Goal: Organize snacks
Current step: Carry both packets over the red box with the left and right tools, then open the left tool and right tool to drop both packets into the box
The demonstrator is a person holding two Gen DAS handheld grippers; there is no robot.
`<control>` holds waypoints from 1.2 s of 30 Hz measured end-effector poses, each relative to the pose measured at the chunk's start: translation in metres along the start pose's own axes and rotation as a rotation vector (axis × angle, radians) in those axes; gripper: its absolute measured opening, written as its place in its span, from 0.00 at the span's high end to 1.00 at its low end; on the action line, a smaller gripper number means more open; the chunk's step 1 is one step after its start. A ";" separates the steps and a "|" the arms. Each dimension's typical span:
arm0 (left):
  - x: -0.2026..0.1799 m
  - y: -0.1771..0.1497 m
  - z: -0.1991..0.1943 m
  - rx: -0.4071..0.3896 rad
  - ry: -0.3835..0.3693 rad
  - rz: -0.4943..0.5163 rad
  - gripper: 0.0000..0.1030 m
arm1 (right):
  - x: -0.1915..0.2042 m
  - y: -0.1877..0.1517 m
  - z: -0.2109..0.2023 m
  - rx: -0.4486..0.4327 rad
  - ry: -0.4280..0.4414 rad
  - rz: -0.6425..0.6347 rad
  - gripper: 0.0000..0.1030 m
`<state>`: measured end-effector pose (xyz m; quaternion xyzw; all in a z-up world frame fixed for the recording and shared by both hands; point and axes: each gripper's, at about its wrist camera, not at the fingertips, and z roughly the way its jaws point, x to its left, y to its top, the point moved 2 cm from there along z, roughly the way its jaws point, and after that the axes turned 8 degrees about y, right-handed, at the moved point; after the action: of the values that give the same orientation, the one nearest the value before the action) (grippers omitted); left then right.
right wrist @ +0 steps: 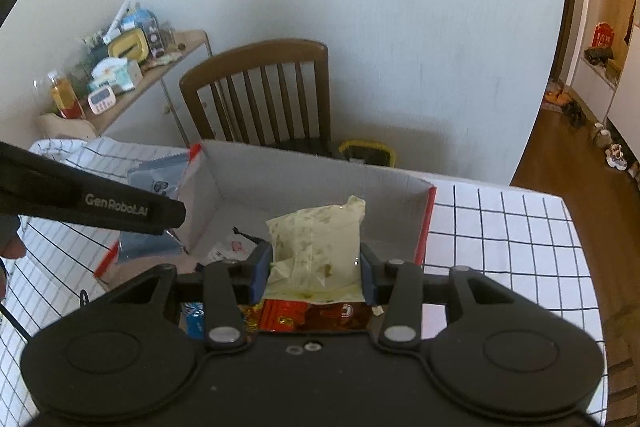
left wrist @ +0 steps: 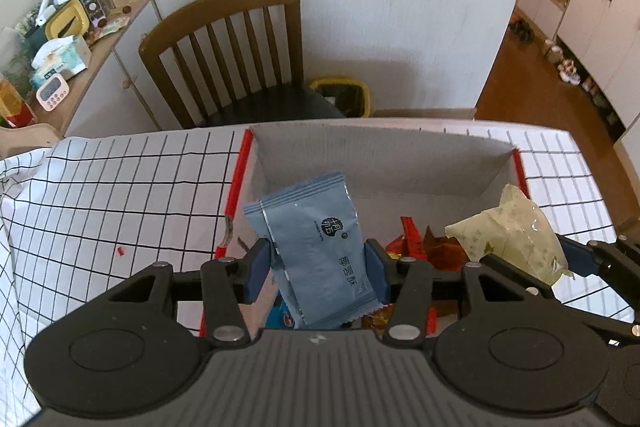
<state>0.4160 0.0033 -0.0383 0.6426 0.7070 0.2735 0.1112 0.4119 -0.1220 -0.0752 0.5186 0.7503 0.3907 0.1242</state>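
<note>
Right now my left gripper [left wrist: 318, 269] is clamped on a blue snack packet [left wrist: 316, 247], its pads pressing both sides while the packet stands tilted above the open cardboard box [left wrist: 360, 155]. My right gripper [right wrist: 314, 269] is clamped the same way on a pale green snack packet [right wrist: 316, 239], which also hangs over the box, toward its right side; from the left camera I see that packet [left wrist: 512, 231] just to the right of the blue one, the two apart. Below them, red and orange wrappers [right wrist: 304, 315] lie on the box floor, with a white one [right wrist: 230, 249] farther in. The box has red outer sides and sits on a table under a white cloth with a black grid [left wrist: 120, 195]. Beyond the table stand a brown wooden chair [left wrist: 236, 47], a yellow-rimmed bin [left wrist: 344, 95] beside it, and a cluttered side shelf [left wrist: 60, 39] by the white wall.
</note>
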 end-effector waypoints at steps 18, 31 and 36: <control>-0.023 -0.013 0.072 0.128 0.038 0.089 0.50 | -0.002 -0.018 0.055 0.124 -0.063 -0.070 0.58; -0.019 -0.020 0.072 0.158 0.013 0.053 0.42 | -0.009 -0.022 0.059 0.159 -0.050 -0.031 0.56; -0.013 -0.022 0.061 0.144 0.003 0.033 0.42 | -0.006 -0.022 0.053 0.146 -0.046 -0.032 0.49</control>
<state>0.4305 0.0054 -0.1023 0.6601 0.7143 0.2250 0.0590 0.4312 -0.1062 -0.1272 0.5232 0.7820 0.3206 0.1095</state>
